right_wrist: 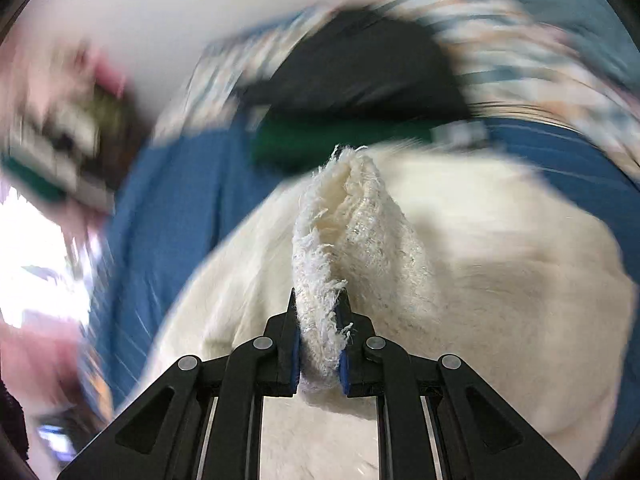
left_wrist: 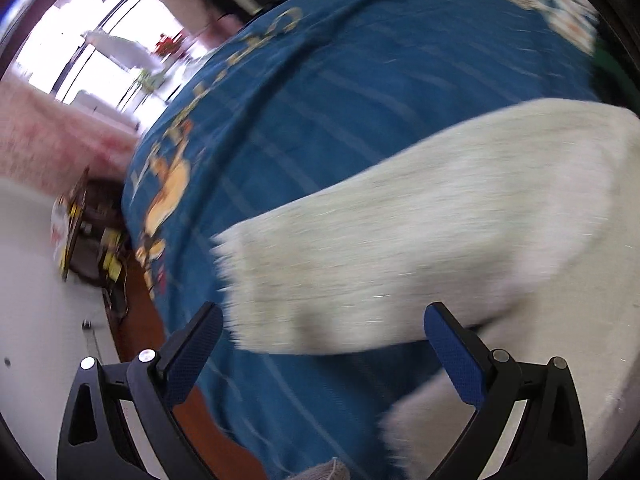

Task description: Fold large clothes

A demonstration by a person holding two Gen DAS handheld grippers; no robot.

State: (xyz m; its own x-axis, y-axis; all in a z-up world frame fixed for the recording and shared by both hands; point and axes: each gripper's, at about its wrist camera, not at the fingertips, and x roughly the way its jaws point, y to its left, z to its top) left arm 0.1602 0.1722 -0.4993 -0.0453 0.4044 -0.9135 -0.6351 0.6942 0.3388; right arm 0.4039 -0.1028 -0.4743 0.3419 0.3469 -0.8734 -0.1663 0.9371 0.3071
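The cream garment point(left_wrist: 420, 232) lies on the blue bedspread point(left_wrist: 340, 92), its long axis running from the bed's left edge toward the right. The left gripper point(left_wrist: 324, 344) gapes wide, empty. The right gripper point(right_wrist: 320, 344) pinches the garment's frayed edge. The bedspread's lettering is blurred, unreadable.

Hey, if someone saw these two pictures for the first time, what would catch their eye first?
Probably the fuzzy cream garment: a frayed fold of it stands up pinched in the shut right gripper, filling the lower middle of the right wrist view. Next, the bright blue bedspread beneath it, with yellow lettering along its left edge. The left gripper is open just above the cream fabric, holding nothing.
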